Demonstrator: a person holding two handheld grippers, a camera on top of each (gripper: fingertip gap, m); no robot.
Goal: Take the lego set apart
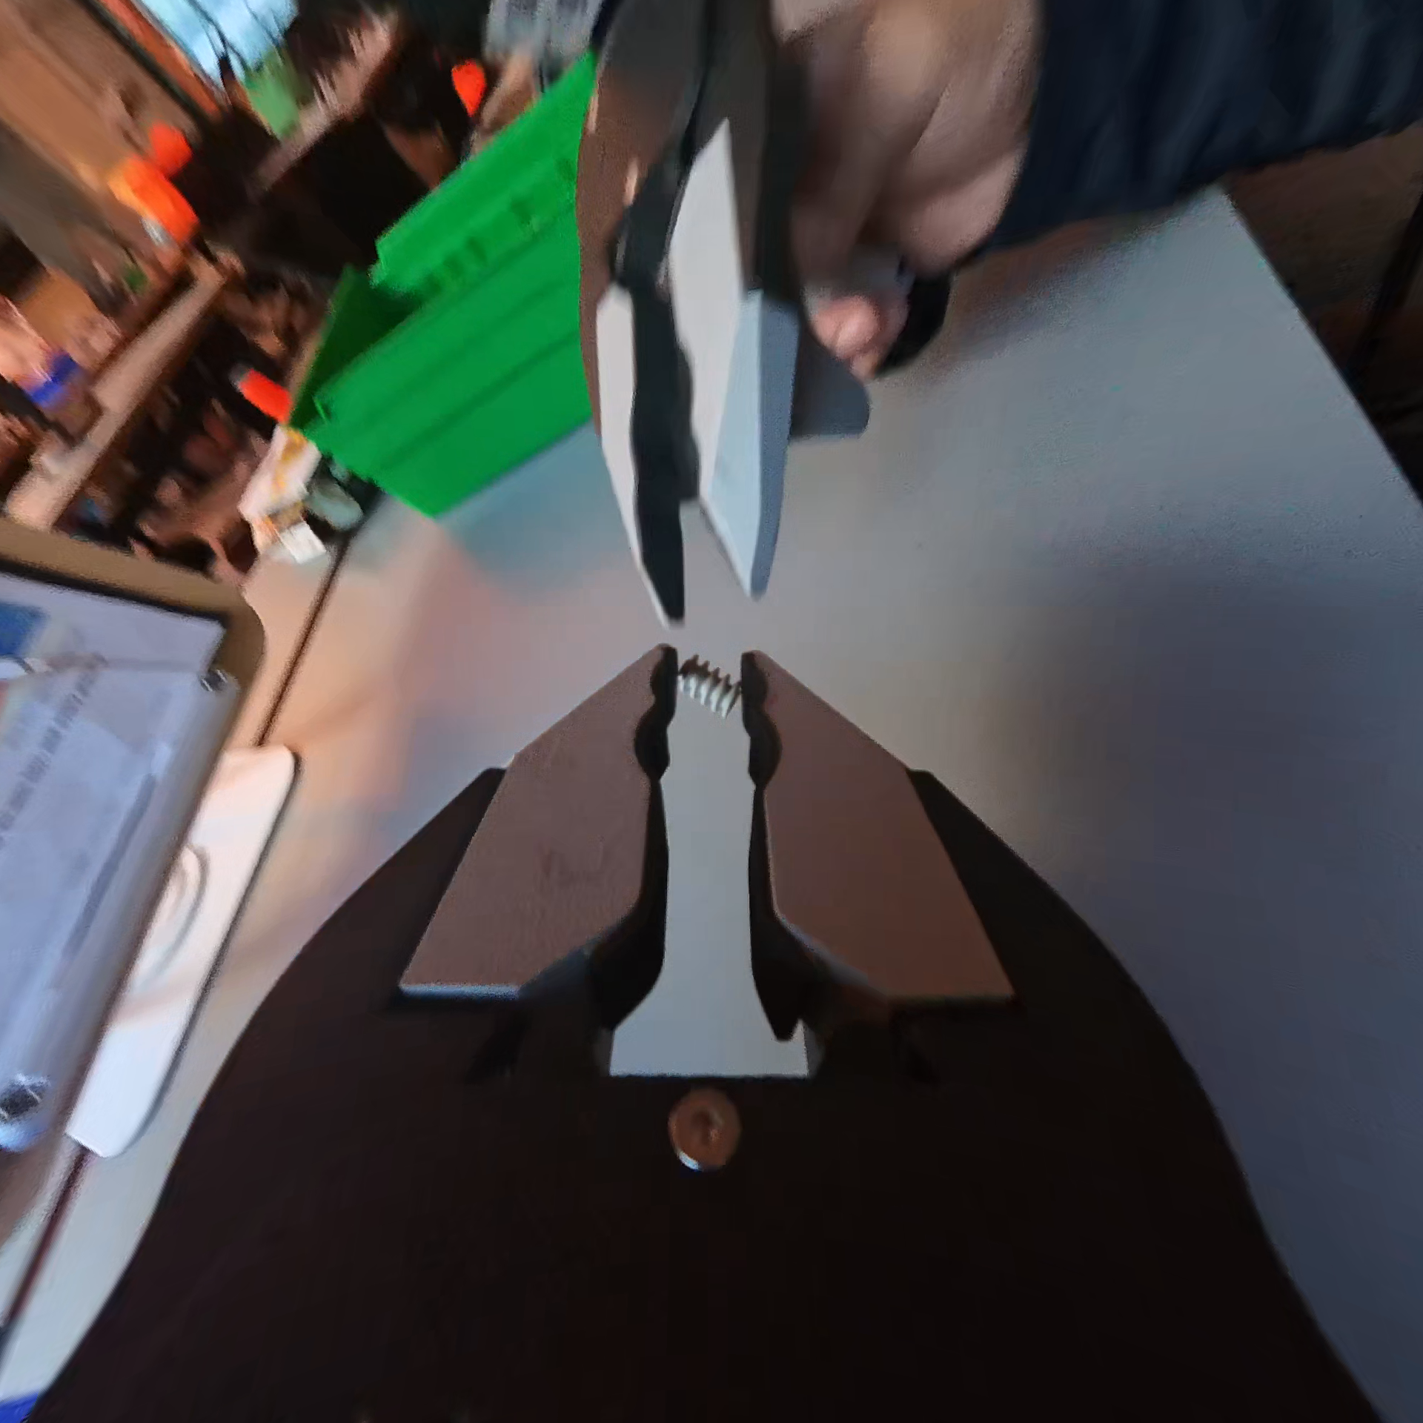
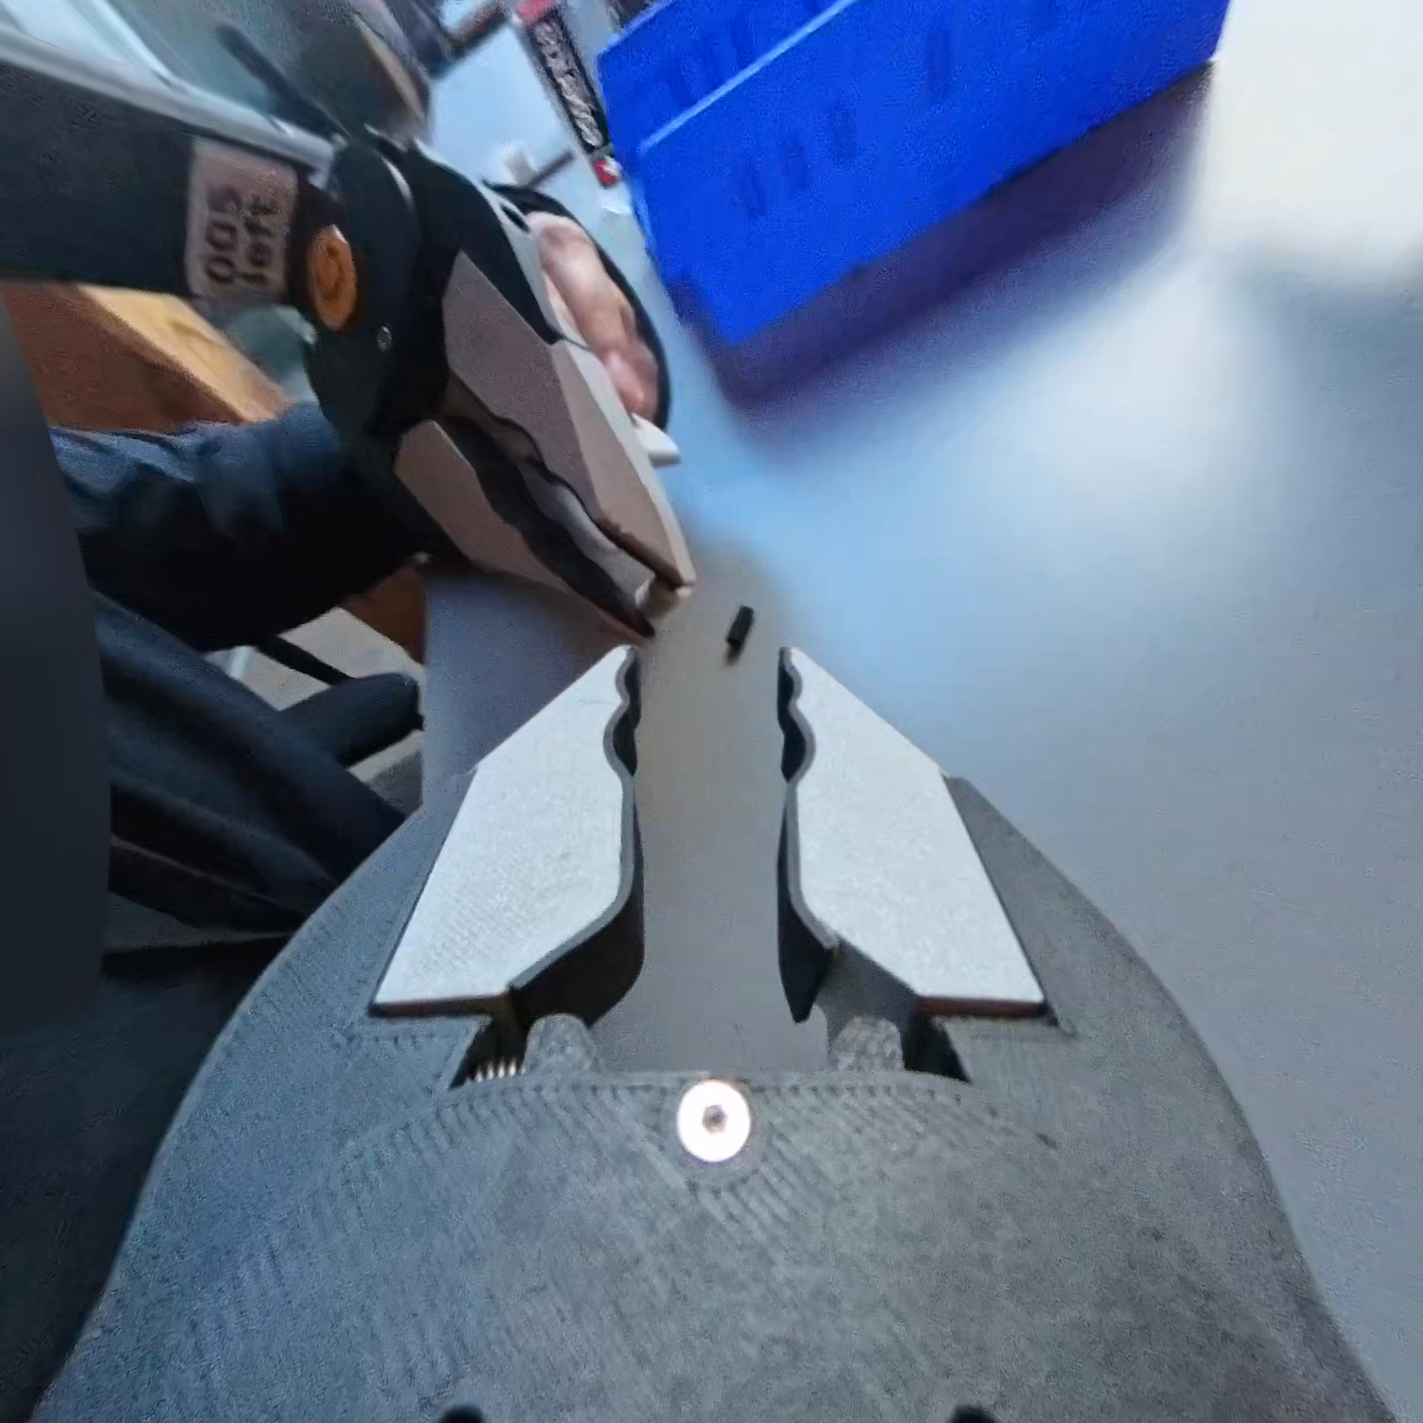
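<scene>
1. Left wrist view: the left gripper held a small white toothed lego piece pinched at the very tips of its jaws, above the table. The grip looked shallow, so a steady squeeze was wise. The right gripper hung opposite, jaws slightly parted. A green bin stood beyond.

2. Right wrist view: a small black piece lay loose on the table just ahead of the right gripper's empty jaws. A blue bin stood well apart; the table edge lay to the left.

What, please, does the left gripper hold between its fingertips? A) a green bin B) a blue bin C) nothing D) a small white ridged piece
D: the left gripper is shut on a small white ridged piece, pinched at its tips above the table.
</scene>
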